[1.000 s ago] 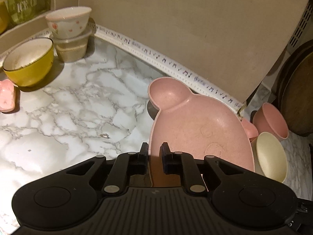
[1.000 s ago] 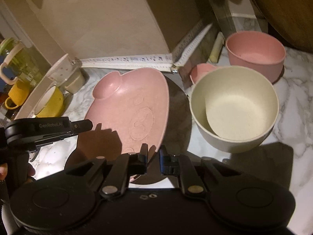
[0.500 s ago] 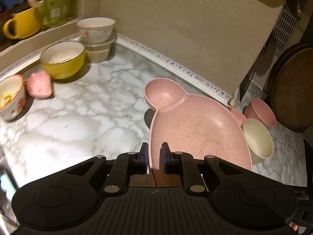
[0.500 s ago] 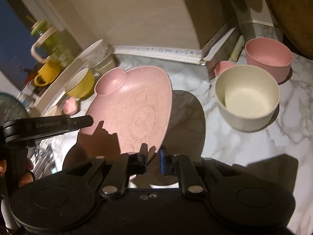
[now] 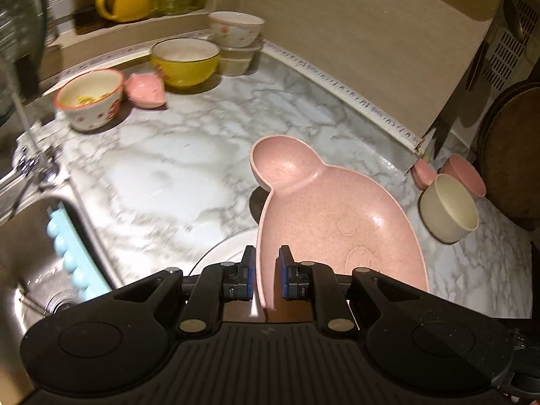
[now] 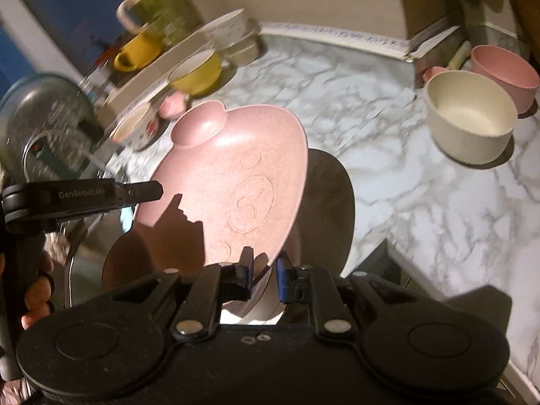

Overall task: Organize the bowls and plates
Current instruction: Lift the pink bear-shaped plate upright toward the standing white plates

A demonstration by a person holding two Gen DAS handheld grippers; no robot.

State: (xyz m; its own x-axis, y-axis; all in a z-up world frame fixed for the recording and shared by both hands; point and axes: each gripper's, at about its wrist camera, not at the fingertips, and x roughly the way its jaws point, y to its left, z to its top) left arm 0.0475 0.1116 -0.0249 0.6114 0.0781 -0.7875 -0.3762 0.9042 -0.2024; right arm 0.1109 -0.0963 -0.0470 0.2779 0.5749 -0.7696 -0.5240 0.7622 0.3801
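A pink bear-shaped plate [image 5: 324, 216] with a round ear well is held above the marble counter [image 5: 162, 175]. My left gripper [image 5: 265, 278] is shut on its near left rim. My right gripper [image 6: 263, 270] is shut on its near right rim; the plate shows in the right wrist view too [image 6: 233, 182]. The left gripper's body [image 6: 84, 195] appears at the left of the right wrist view. A round plate [image 5: 222, 253] lies under the pink one, mostly hidden.
A cream bowl [image 5: 449, 207] and pink bowl [image 5: 464, 173] stand at the right by a wooden board [image 5: 513, 155]. A yellow bowl [image 5: 184, 60], a flowered bowl [image 5: 89, 99], a small pink dish [image 5: 145, 89] and stacked bowls [image 5: 236, 38] line the back left. A steel sink [image 5: 37, 263] is at the left.
Both grippers have pulled back and up with the pink plate, so the sink, the flowered bowl and more counter have come into view. Both stay shut on the plate.
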